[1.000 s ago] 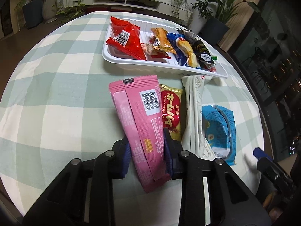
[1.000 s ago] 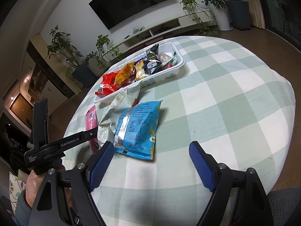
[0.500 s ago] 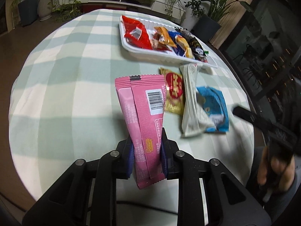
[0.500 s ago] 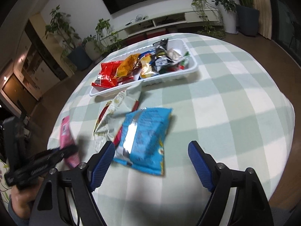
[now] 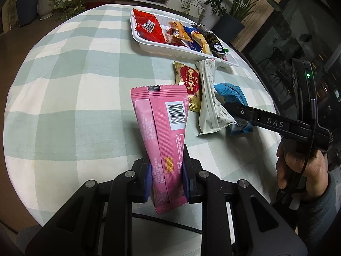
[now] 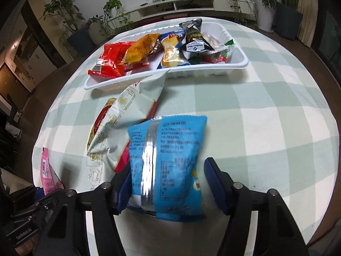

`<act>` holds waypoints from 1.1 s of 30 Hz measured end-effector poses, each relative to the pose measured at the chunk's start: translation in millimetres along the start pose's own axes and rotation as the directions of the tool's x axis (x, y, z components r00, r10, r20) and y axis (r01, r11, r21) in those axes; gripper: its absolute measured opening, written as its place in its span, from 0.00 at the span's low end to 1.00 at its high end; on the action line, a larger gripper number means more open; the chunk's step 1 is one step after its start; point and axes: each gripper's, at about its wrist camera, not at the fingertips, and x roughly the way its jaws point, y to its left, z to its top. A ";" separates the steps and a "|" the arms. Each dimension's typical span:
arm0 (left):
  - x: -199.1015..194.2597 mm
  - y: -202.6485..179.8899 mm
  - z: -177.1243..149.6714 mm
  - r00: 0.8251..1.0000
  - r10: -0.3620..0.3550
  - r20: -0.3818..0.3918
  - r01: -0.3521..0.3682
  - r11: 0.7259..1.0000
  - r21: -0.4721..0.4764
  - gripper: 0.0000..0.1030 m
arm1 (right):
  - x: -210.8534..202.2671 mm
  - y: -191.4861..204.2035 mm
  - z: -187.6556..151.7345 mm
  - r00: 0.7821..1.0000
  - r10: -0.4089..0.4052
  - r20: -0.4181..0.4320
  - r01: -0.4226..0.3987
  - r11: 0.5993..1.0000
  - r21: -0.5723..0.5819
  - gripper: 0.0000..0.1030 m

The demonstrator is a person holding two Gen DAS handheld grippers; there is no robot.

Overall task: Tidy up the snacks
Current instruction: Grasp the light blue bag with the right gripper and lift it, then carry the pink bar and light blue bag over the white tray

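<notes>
Left wrist view shows us "DAS" in white letters on the black body of the right tool, and a barcode on the pink packet [image 5: 164, 132], which our left gripper [image 5: 166, 178] clamps tight near its lower end, above the checked counter [image 5: 64, 98]. From the right wrist view we read "GenRobot.AI" on the left tool, while our right gripper [image 6: 168, 186] stands wide open around the near end of the blue packet [image 6: 168, 162] lying on the counter, its left pad touching or nearly so, its right pad apart; the white tray [image 6: 236, 65] of snacks sits far beyond.
</notes>
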 end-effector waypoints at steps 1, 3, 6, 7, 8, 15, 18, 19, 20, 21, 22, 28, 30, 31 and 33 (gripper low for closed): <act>0.3 0.1 0.7 1.000 0.000 0.001 0.000 1.000 -0.001 0.20 | -0.1 -0.2 -1.6 1.000 -0.002 0.002 0.002 1.000 0.000 0.61; 0.2 0.1 1.0 1.000 0.001 0.004 -0.001 1.000 -0.001 0.20 | -0.8 -0.6 -2.4 1.000 -0.011 0.004 0.011 1.000 -0.004 0.57; 0.2 0.0 0.9 1.000 0.006 0.010 -0.006 1.000 -0.003 0.20 | -1.4 1.6 -3.1 1.000 -0.024 0.010 0.024 0.999 -0.026 0.51; 0.0 -0.2 0.6 1.000 0.007 0.012 -0.007 1.000 -0.003 0.20 | -1.5 2.2 -3.9 1.000 -0.025 0.013 0.026 0.999 -0.031 0.50; 0.0 -0.4 0.4 1.000 0.010 0.014 -0.010 1.000 -0.004 0.20 | -2.1 2.8 -5.4 0.999 -0.027 0.018 0.028 0.999 -0.038 0.49; -0.1 -5.5 -0.9 0.999 0.042 0.023 -0.042 0.999 0.009 0.20 | -9.1 2.9 -14.7 0.998 -0.036 0.048 0.038 0.998 -0.052 0.40; -0.5 -7.6 -1.3 0.998 0.056 0.026 -0.057 0.998 0.020 0.20 | -18.5 -1.9 -21.2 0.997 -0.032 0.071 0.035 0.999 -0.037 0.37; -0.9 -8.5 -1.3 0.998 0.060 0.027 -0.061 0.998 0.022 0.20 | -22.5 -4.3 -23.3 0.996 -0.028 0.081 0.030 0.999 -0.027 0.37; -1.0 -8.8 -1.4 0.998 0.062 0.028 -0.063 0.998 0.024 0.20 | -28.5 -7.6 -26.5 0.995 -0.024 0.096 0.026 1.000 -0.014 0.37; -1.2 -9.3 -1.4 0.997 0.065 0.030 -0.066 0.997 0.027 0.20 | -32.0 -8.8 -27.9 0.994 -0.023 0.104 0.024 1.000 -0.008 0.37; -1.4 -9.8 -1.4 0.997 0.067 0.032 -0.068 0.997 0.029 0.20 | -36.6 -11.0 -29.9 0.993 -0.022 0.115 0.022 1.000 -0.002 0.37; -4.0 -16.0 -0.2 0.996 0.077 0.042 -0.079 0.996 0.046 0.20 | -58.0 -23.6 -36.4 0.990 0.008 0.138 -0.013 0.999 0.036 0.37; -5.1 -17.6 0.0 0.996 0.079 0.044 -0.081 0.995 0.049 0.20 | -61.8 -28.6 -37.4 0.990 0.025 0.138 -0.034 0.998 0.057 0.37; -5.4 -18.4 -0.1 0.996 0.080 0.045 -0.082 0.995 0.050 0.20 | -63.2 -30.4 -37.4 0.990 0.028 0.140 -0.037 0.997 0.062 0.37; -6.0 -19.4 -0.3 0.996 0.080 0.045 -0.082 0.995 0.052 0.20 | -65.5 -34.1 -36.9 0.989 0.034 0.142 -0.045 0.996 0.072 0.37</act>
